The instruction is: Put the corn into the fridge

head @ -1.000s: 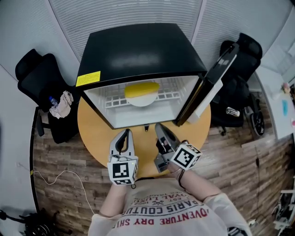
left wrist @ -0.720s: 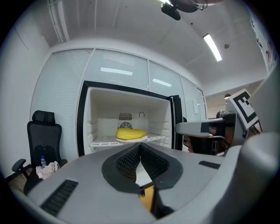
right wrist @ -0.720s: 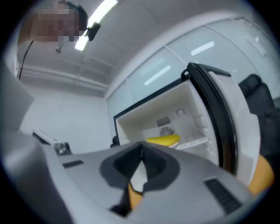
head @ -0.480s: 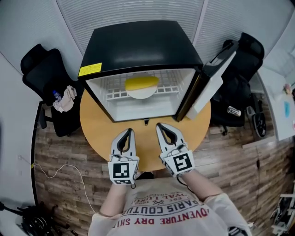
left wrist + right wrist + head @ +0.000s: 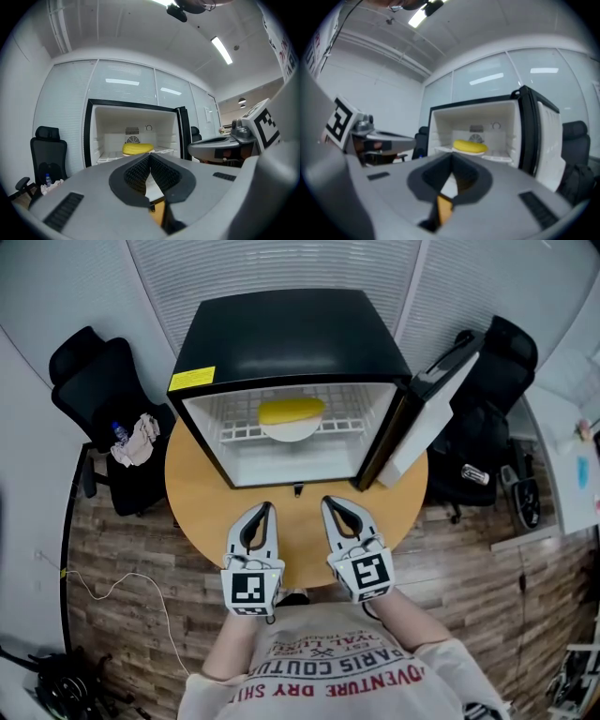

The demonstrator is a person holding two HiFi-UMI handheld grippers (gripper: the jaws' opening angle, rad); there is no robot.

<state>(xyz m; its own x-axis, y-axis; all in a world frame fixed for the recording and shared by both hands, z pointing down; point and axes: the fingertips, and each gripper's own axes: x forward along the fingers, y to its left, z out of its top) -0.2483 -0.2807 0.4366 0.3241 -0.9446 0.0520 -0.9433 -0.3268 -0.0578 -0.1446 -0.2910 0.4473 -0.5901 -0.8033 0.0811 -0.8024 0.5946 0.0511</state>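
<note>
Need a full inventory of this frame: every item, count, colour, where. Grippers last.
fridge: 1, black outside, white inside, on the table
fridge door: 1, black and white, swung open at the right
corn: 1, yellow, on the plate inside the fridge
plate: 1, white, on the wire shelf
wire shelf: 1, white, inside the fridge
label: 1, yellow, front left corner of the fridge top
table: 1, round, tan wood
office chair: 1, black, left of the table
bottle: 1, clear, on that chair
cloth: 1, pale, beside the bottle
second office chair: 1, black, right, behind the door
cable: 1, light, on the floor at left
left gripper: 1, grey, shut, empty, over the table
right gripper: 1, grey, shut, empty, beside it
</note>
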